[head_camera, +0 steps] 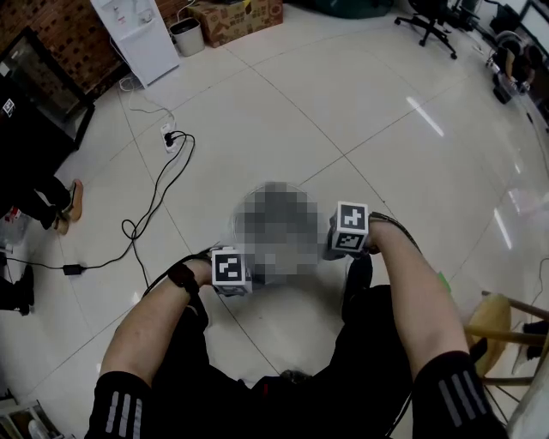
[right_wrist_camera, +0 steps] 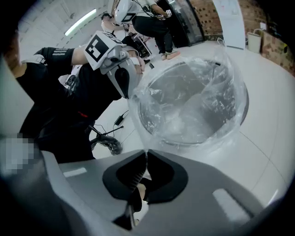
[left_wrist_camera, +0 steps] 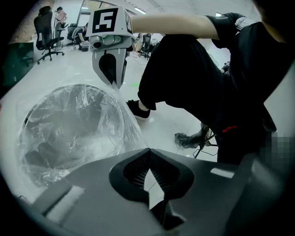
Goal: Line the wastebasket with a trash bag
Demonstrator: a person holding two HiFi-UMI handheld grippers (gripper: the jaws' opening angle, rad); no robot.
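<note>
At wastebasket (right_wrist_camera: 209, 138) rim: left gripper (left_wrist_camera: 149, 150), right gripper (right_wrist_camera: 146, 153) clamped on trash bag (left_wrist_camera: 73, 124) edge
Done: bag inside
Remaining: likely cuff rim

One wastebasket (right_wrist_camera: 216, 117), seemingly one trash bag (left_wrist_camera: 78, 108), and two grippers (left_wrist_camera: 148, 150) (right_wrist_camera: 146, 153).

Glossy white tile floor (head_camera: 343, 111), brick wall (head_camera: 53, 34), black office chair (head_camera: 429, 26).
</note>
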